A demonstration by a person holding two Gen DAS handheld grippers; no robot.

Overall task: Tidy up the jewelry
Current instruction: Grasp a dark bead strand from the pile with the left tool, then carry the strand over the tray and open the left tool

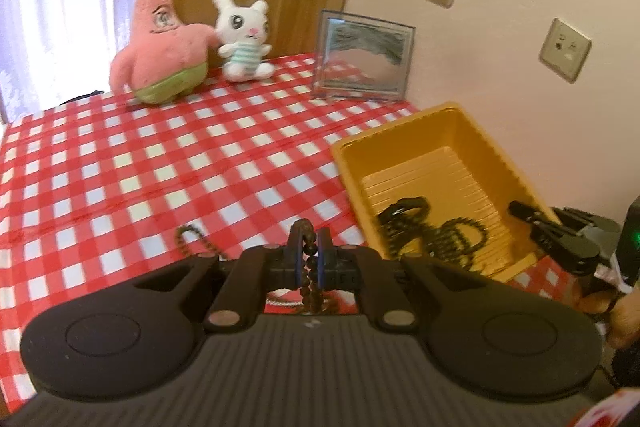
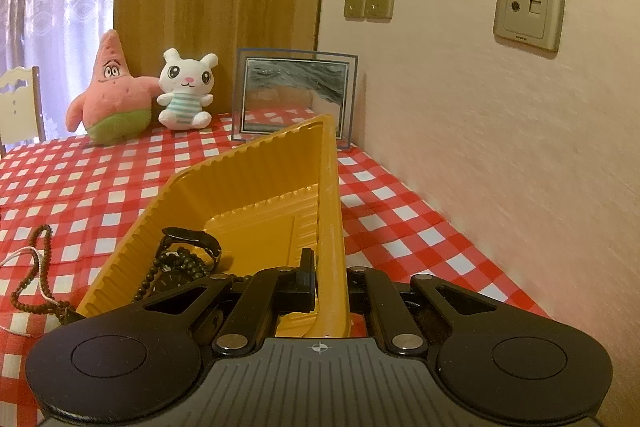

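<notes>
The left gripper (image 1: pixel 309 233) pinches a brown bead strand (image 1: pixel 310 267) just left of the yellow tray (image 1: pixel 404 135), whose right wall the right gripper (image 2: pixel 330 277) clamps. Inside lie dark bracelets (image 2: pixel 180 259) (a watch among them); a glass frame (image 2: pixel 296 95) stands behind the tray, two plush toys (image 2: pixel 152 91) further left.

Brown bead strand (image 1: pixel 310 259) hanging pinched off the cloth, yellow tray (image 1: pixel 404 131) holding dark watch (image 2: pixel 192 243) and beads

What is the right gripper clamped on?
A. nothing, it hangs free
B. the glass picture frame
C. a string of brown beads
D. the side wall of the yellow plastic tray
D: the right gripper is shut on the side wall of the yellow plastic tray, one finger inside and one outside.
</notes>
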